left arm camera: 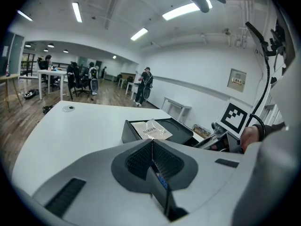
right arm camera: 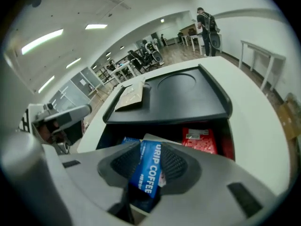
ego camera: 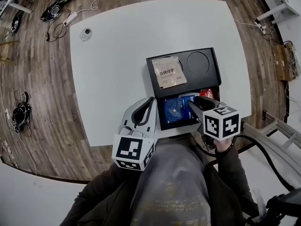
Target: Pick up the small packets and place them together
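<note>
White desk point(ego camera: 108, 69) carrying a black tray point(ego camera: 214, 74) near its front edge. Left gripper point(left arm camera: 151, 144) is just beside the tray's left side, jaws pressed together with nothing between them. Right gripper point(right arm camera: 146, 150) points down over the tray's open lower compartment, jaws pinching a tilted blue coffee packet point(right arm camera: 150, 171). A beige packet point(ego camera: 169, 72) lies on the tray's raised upper deck. A red packet point(right arm camera: 200, 140) lies in the lower compartment, at the right.
</note>
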